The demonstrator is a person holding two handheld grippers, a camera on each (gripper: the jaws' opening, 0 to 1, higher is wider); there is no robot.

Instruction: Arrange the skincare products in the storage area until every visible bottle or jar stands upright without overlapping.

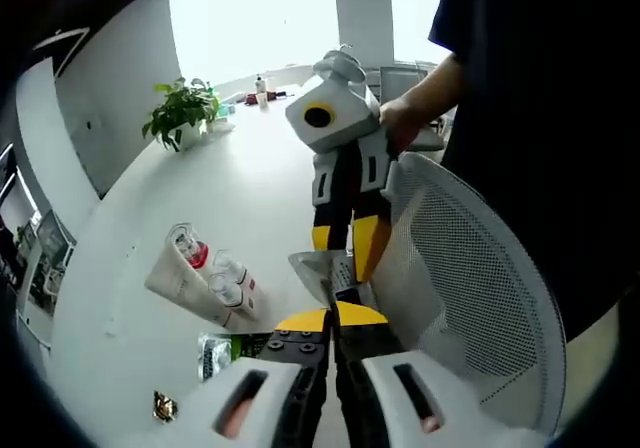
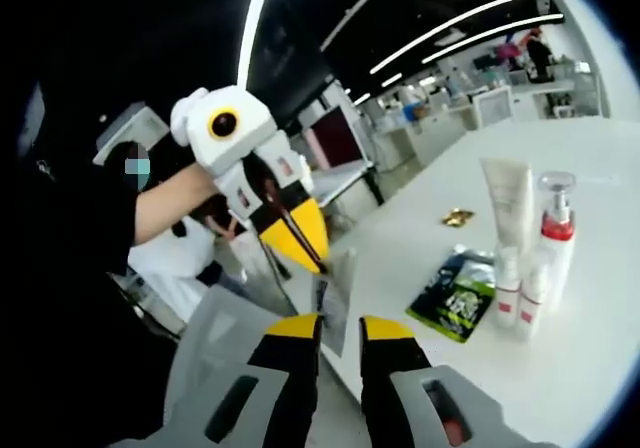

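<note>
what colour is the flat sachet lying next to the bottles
Mostly green and black, with white print. The sachet shows best in the right gripper view.

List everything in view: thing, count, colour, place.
Tube: 1, cream, upright on the white table.
Pump bottle: 1, clear with red band, beside the tube.
Small bottles: 2, white, in front of those.
Sachet: 1, green-black, flat on the table.
Wrapper: 1, gold, behind the sachet.
Potted plant: 1, green, far table end.
Mesh chair: 1, white, at the table edge.
Grey packet: 1, between both grippers.
Left gripper, right gripper: yellow-tipped, both at the packet.
</note>
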